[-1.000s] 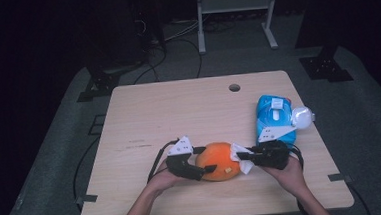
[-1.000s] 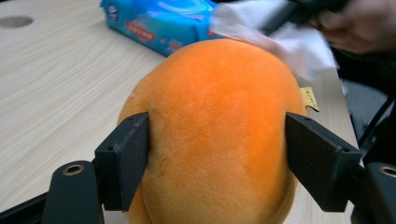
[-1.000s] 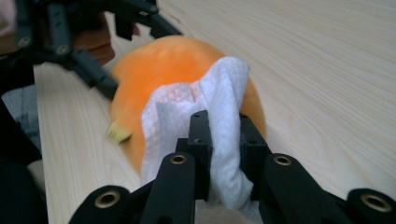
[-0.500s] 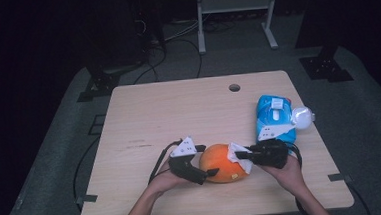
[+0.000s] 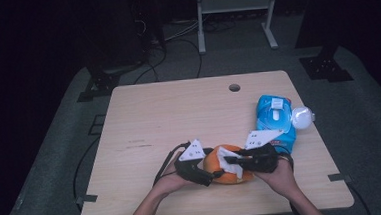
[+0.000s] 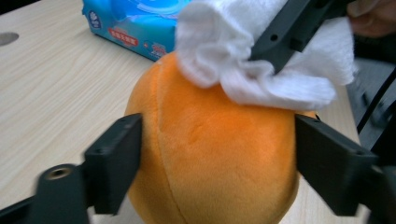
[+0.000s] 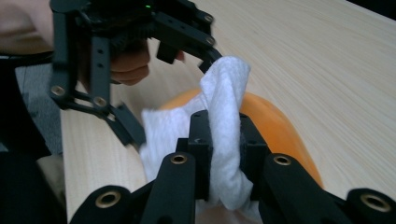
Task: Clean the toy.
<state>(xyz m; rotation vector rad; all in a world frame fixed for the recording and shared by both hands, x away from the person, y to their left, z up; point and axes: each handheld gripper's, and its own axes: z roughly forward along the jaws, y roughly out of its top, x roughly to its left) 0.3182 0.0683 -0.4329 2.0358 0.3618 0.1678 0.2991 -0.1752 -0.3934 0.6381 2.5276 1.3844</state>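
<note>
Near the front edge of the wooden table (image 5: 169,114), between my two hands, sits the orange plush ball (image 5: 217,167), resting on the tabletop just in front of me. My left gripper (image 6: 217,154) straddles it from the side: in the left gripper view its two black jaws stand on either side of the ball at its widest part, close against the plush on both flanks, though I cannot tell whether the pads truly press into it; those jaws have just been closing in a little after standing wider, with the ball between them. My right gripper (image 7: 223,156) comes in from the other side and is clamped tight on a white cloth (image 7: 224,126), which bunches up between its jaws and drapes down onto the top of the ball; in the left gripper view the cloth lies crumpled across the ball's upper surface under the right jaws. Beyond the ball, toward the right side of the table, lies a blue pack of wipes (image 5: 275,120), and a small white round thing (image 5: 302,116) lies just beside it at the table's right edge. A round hole (image 5: 234,88) marks the tabletop near its far edge.
</note>
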